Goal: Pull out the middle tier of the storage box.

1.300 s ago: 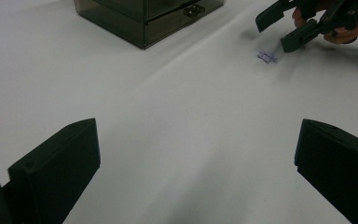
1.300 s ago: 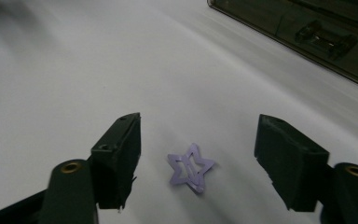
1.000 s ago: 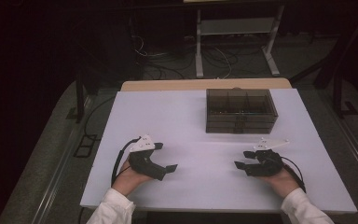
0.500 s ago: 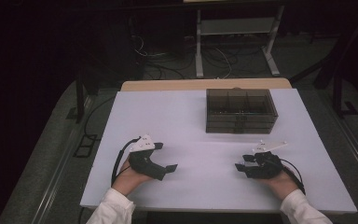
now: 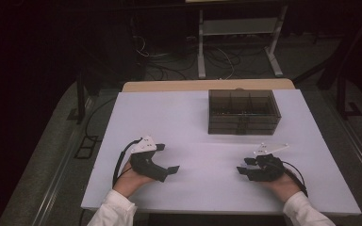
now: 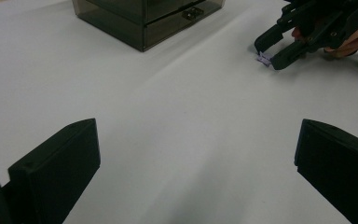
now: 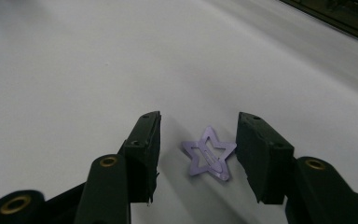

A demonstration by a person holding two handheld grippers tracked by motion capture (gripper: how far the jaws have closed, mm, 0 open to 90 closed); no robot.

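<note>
Nearest the person, the right gripper (image 7: 198, 154) sits low over the white table (image 5: 179, 122) with its jaws half spread on either side of a small purple star-shaped hair clip (image 7: 209, 154), which lies flat on the tabletop between them. The jaws have just been closing in, yet a gap shows between each pad and the star, so nothing is pinched so far. The left gripper (image 6: 196, 158) rests on the table off to the other side, jaws spread wide with bare table between them and no part in the work at present. Farther back stands a dark, smoke-tinted drawer box (image 5: 243, 112), its drawers shut. By my reading the job is at its start: the grasp is lined up but not made, and lifting and putting the clip away remain.
</note>
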